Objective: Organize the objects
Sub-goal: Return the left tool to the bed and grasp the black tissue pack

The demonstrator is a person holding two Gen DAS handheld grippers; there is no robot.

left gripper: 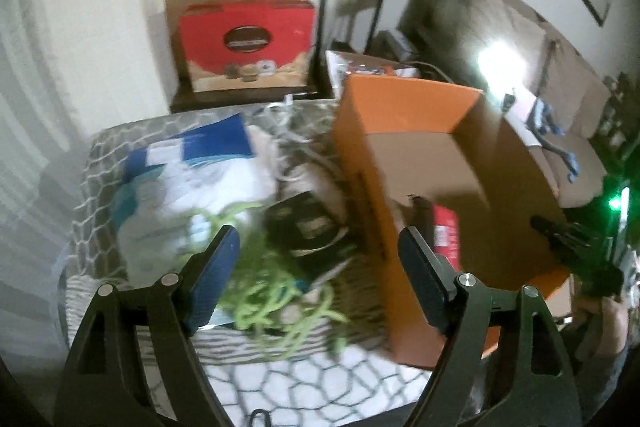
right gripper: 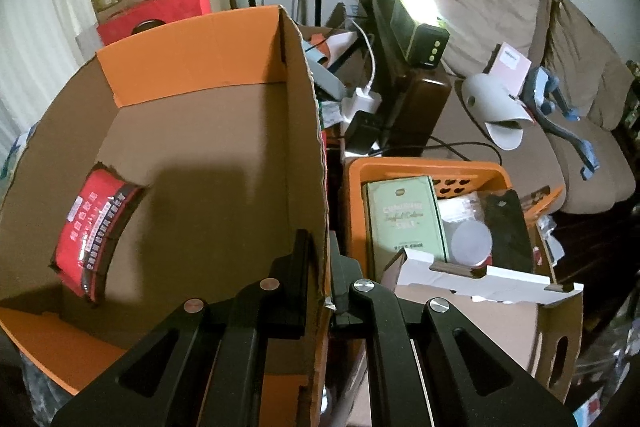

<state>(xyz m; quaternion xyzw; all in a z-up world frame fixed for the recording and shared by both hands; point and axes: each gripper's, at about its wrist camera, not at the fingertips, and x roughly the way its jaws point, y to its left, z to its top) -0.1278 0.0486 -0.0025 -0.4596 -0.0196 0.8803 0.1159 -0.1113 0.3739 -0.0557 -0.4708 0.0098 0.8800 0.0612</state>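
Left wrist views orange box point(left gripper: 404, 163) from beside; right wrist peers inside.

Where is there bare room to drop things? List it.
Free: the cardboard box floor between the red packet and the wall the right gripper clamps. Crowded: the orange basket and the heap by the green cord.

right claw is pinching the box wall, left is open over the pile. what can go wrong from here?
1. The right claw grips only one thin wall of the orange cardboard box; the edge there looks frayed, so pulling may bend or tear it.
2. Tilting the box could slide the red packet inside.
3. The left claw hangs open above the green cord, tangled beside a black item; grabbing it may drag neighbours along.
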